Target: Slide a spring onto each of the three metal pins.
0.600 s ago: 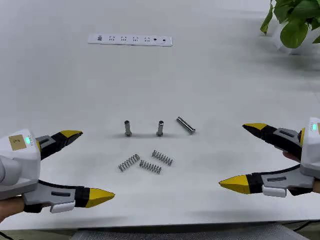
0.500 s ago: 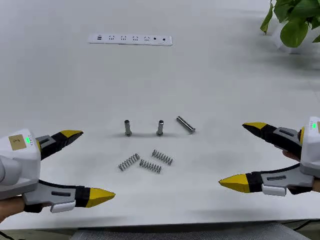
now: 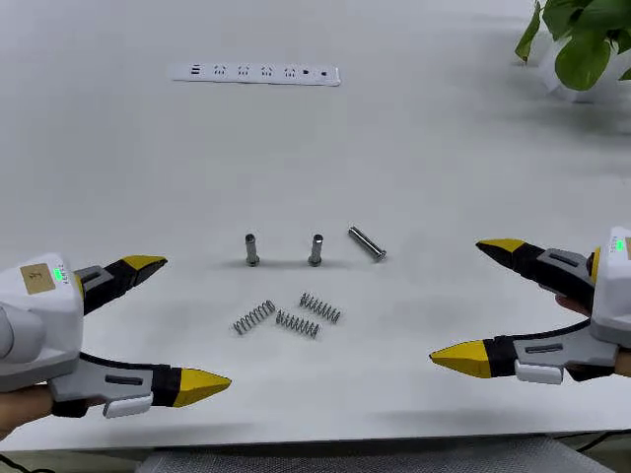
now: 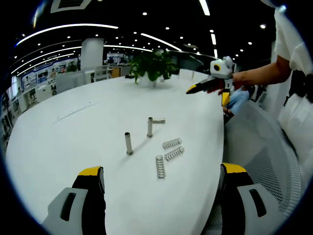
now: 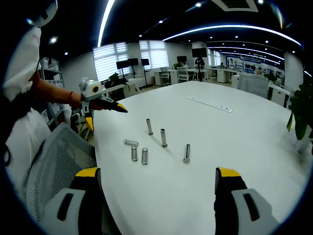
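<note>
left gripper [image 3: 195, 321], right gripper [image 3: 455, 301], plant [image 3: 582, 44] edge-cropped

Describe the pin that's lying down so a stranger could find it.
On the white table, just beyond the springs, runs a short row of metal pieces. The rightmost pin is yours. The two upright pins stand left of it, and it alone lies flat, slanted.

On the counter [image 3: 444, 148], the left pin [image 3: 251, 250] and middle pin [image 3: 316, 249] stand upright; the right pin [image 3: 366, 245] lies flat just beside them. Toward the near edge lie the left spring [image 3: 254, 317], middle spring [image 3: 297, 325] and right spring [image 3: 320, 308], close together. A power strip [image 3: 254, 72] lies near the far edge, a plant [image 3: 582, 39] at the far right corner. The left claw [image 3: 194, 322] hangs over the near left corner, the right claw [image 3: 455, 302] over the near right.
</note>
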Action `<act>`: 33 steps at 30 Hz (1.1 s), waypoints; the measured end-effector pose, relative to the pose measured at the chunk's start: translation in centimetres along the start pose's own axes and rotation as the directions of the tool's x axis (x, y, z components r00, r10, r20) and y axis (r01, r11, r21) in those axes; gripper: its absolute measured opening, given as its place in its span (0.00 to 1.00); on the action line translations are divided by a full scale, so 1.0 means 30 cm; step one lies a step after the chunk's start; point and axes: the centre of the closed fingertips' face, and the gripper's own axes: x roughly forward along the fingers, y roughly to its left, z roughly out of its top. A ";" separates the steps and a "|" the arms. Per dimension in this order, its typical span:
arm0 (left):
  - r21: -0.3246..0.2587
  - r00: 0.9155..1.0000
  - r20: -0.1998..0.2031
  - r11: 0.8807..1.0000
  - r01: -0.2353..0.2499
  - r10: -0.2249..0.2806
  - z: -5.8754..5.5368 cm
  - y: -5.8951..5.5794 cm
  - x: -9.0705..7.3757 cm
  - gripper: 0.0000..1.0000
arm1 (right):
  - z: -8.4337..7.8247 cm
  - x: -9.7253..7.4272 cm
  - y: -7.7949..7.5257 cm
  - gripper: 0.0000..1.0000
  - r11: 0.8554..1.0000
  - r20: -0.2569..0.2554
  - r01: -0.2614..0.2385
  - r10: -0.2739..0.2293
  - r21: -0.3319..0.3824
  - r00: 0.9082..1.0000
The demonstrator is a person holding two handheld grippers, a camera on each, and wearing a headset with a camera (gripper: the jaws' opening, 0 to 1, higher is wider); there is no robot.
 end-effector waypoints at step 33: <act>-0.009 1.000 0.020 1.000 0.005 -0.005 0.012 0.017 0.006 1.00 | 0.101 0.052 -0.067 0.92 0.999 -0.022 -0.010 0.009 -0.033 1.000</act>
